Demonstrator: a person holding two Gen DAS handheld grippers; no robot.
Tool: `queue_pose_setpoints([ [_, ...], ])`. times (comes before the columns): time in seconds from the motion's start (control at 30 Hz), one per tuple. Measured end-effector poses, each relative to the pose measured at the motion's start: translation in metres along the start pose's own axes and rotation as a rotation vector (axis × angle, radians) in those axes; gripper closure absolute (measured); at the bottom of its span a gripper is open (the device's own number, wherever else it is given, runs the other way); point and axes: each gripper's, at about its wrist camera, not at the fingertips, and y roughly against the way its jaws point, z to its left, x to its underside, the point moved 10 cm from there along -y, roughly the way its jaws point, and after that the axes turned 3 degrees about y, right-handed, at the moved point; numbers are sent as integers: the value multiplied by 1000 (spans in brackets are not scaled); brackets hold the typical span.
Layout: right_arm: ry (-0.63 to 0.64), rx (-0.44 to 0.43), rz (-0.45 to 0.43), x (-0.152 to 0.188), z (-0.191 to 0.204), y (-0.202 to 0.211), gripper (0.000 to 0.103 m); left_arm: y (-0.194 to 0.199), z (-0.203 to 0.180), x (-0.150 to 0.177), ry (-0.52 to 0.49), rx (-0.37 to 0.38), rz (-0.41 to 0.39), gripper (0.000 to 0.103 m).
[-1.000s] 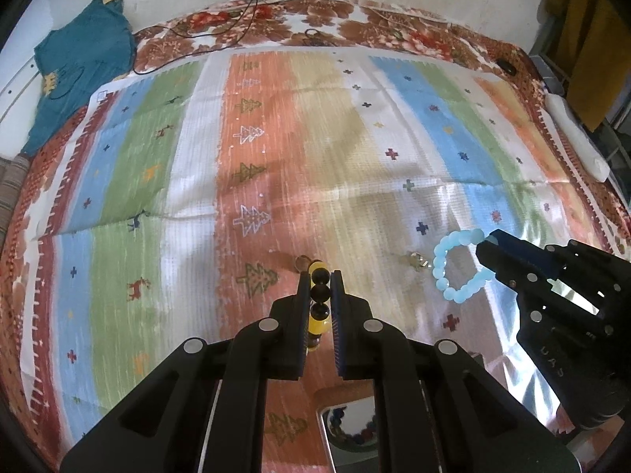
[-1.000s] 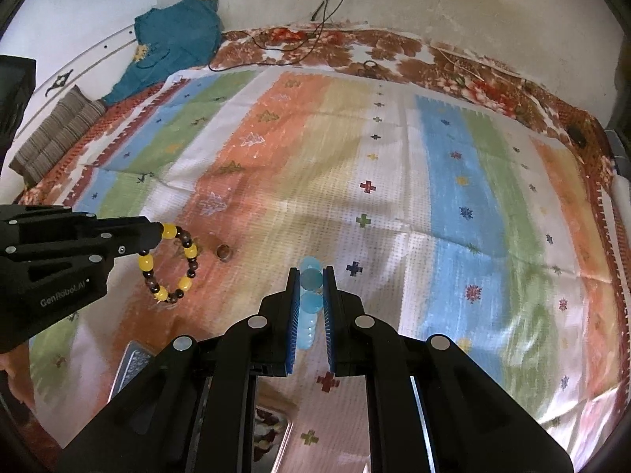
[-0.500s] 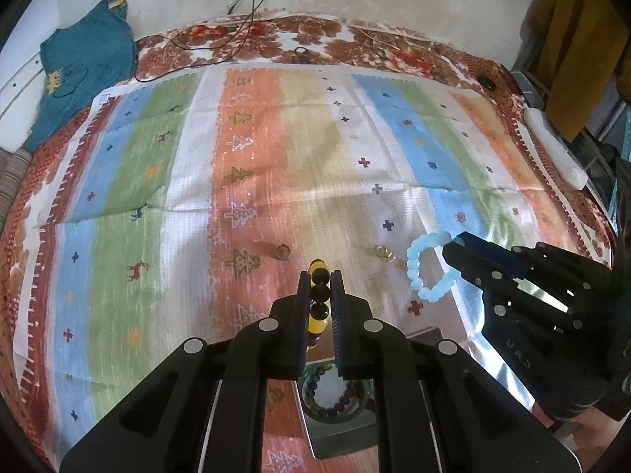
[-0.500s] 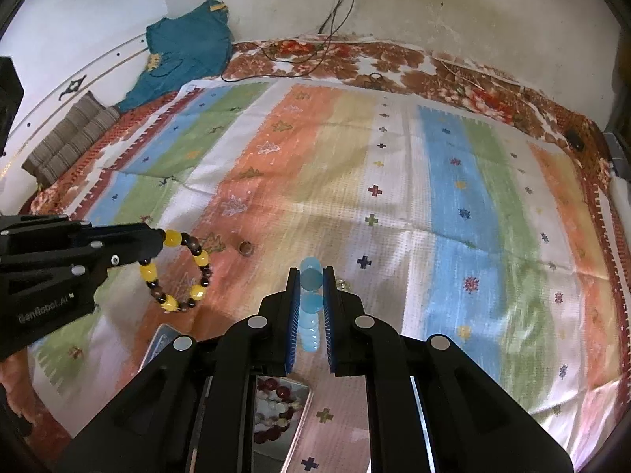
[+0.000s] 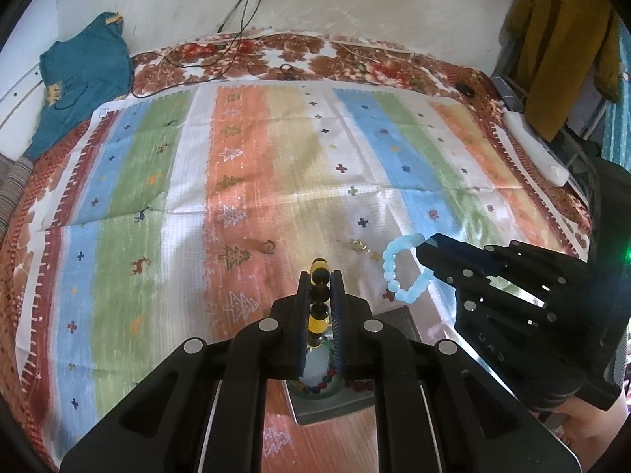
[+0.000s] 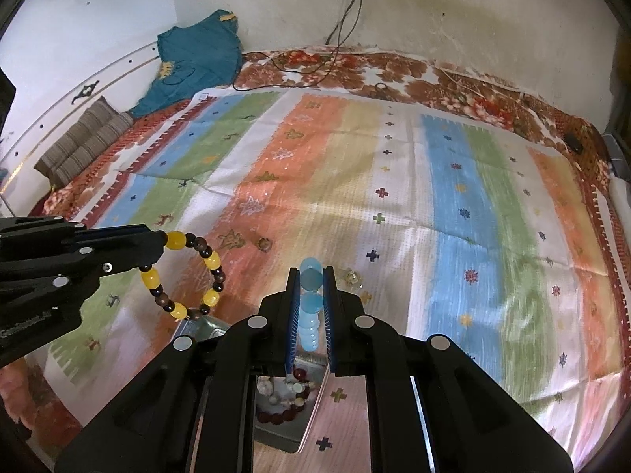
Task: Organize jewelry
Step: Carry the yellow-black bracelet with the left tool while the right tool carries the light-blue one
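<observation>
While I am holding both grippers above a striped bedspread [image 5: 276, 165], each one is carrying a bracelet. My left gripper [image 5: 320, 276] is clenched on a yellow and dark brown bead bracelet [image 5: 318, 295], which is hanging in the air as a loop beside its fingertips in the right wrist view [image 6: 189, 272]. My right gripper [image 6: 311, 276] is clamped on a pale blue bead bracelet [image 6: 309, 303]; from the left wrist camera that blue loop [image 5: 398, 272] is dangling off the fingertips, clear of the cloth.

Below and between the two grippers, a metal tray [image 5: 335, 410] is lying on the bedspread, mostly hidden behind the fingers. It is already holding other beaded pieces: a green and multicoloured strand under the left gripper, and dark red and cream beads [image 6: 284, 394] under the right one.

Two small items are resting on the cloth just beyond the tray: a brownish ring [image 5: 269, 247] on the orange stripe and a small gold-toned piece [image 5: 359, 246] near the blue bracelet. A teal garment [image 5: 83, 75] is lying at the far left corner of the bed.
</observation>
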Motion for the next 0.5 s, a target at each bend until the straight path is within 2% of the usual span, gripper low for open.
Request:
queue_pose_setpoints([
  [0.5,31,-26,-3,20,19,22,91,20,-4,21,-16,6,-11,94],
])
